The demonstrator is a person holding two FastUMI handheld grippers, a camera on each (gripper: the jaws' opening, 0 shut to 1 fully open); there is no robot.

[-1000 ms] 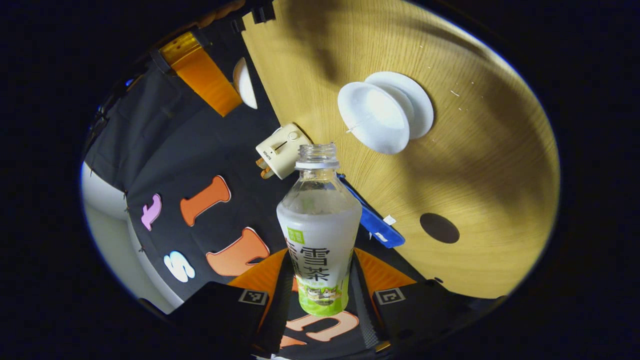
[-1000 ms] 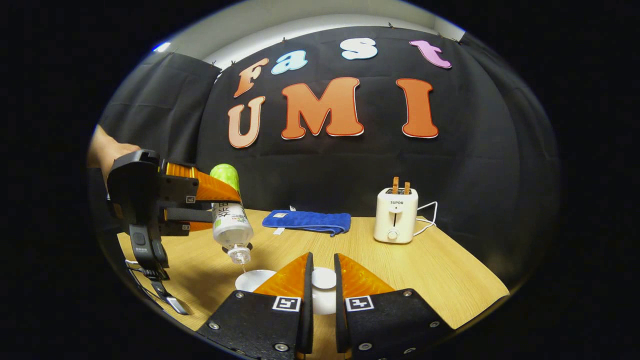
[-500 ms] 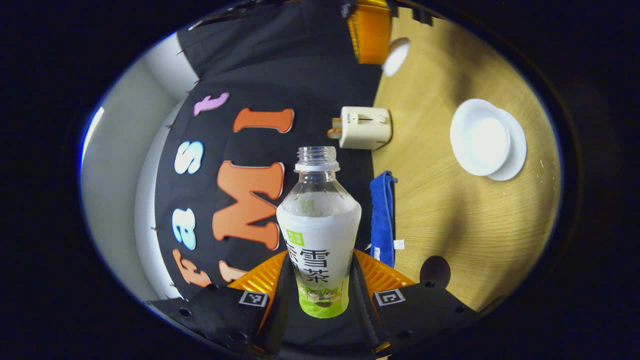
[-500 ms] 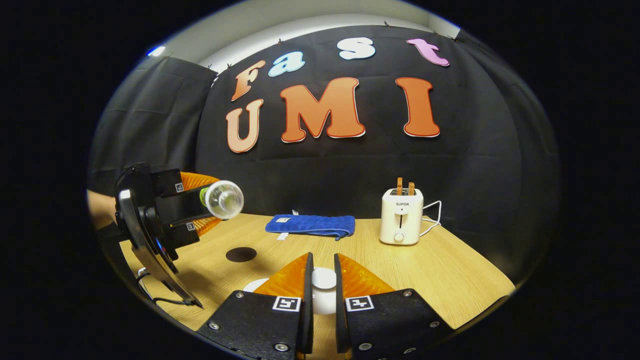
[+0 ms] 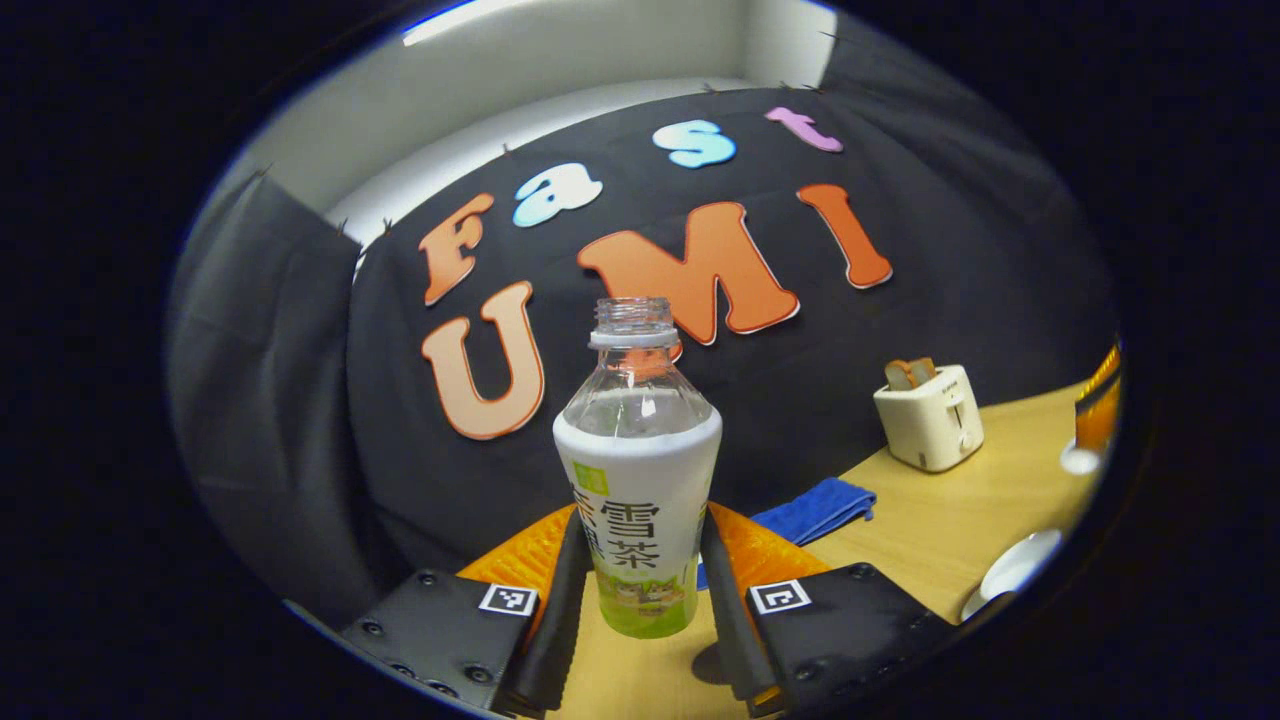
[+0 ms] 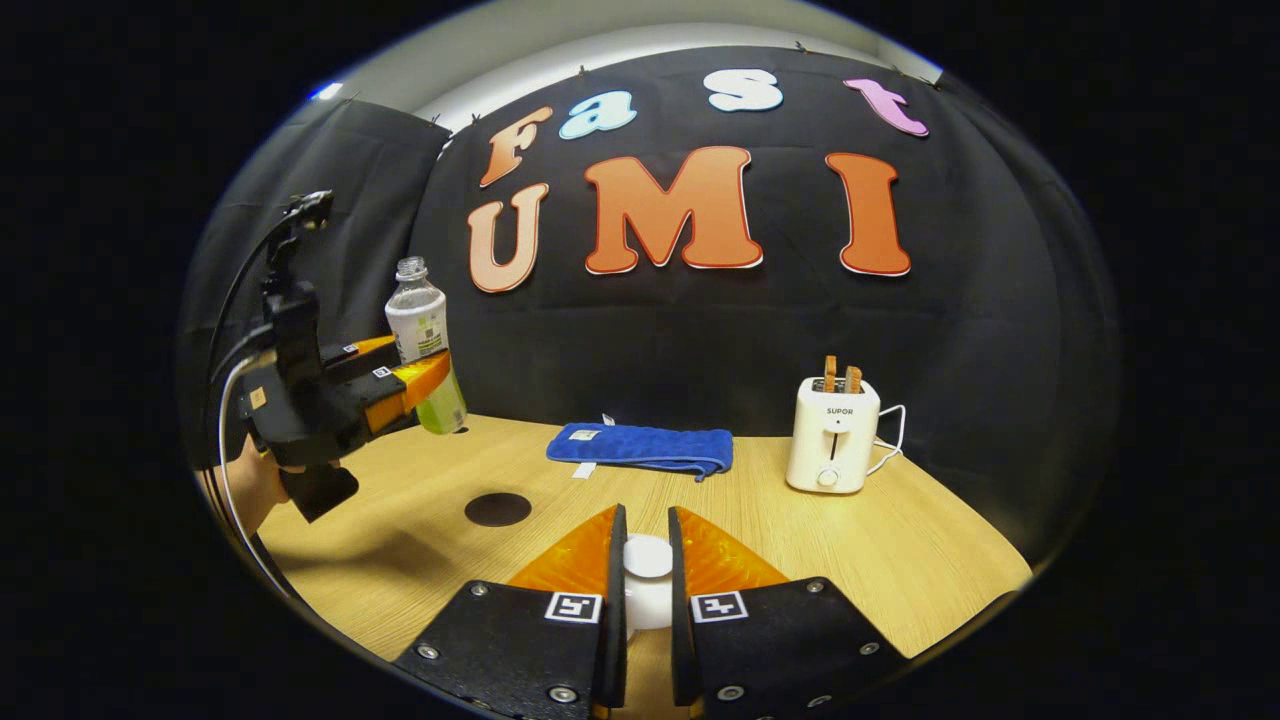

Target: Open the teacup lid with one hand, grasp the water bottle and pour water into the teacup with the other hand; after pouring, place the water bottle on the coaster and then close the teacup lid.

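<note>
L gripper [image 5: 640,590] pinching water bottle [image 5: 638,470] low on the body, 1 finger each side, both pressing the label. Bottle upright, cap off, neck open, some clear liquid visible in the upper part. In the right gripper view the same gripper [image 6: 415,385] sits far left, lifted above the table [image 6: 850,560], bottle [image 6: 424,350] clamped and near vertical, its base off the wood. Hand [image 6: 250,485] under it, partly hidden by the gripper body.

R gripper [image 6: 640,590] near-center, fingers close together on the teacup lid [image 6: 648,570]: white knob sits right between them, both fingers against it, so lid is pinched. Can't tell lid height over the cup from this view.

Coaster [image 6: 497,509]: dark round disc on table, btw the 2 grippers, left of R gripper, right of and below the bottle; bottle well apart from it.

Teacup [image 5: 1015,570] at far right edge of left gripper view, white rim only, on the table, well right of the bottle.

Blue towel [image 6: 640,447] far center by the wall, toaster [image 6: 836,448] to its right w/ 2 slices up.
</note>
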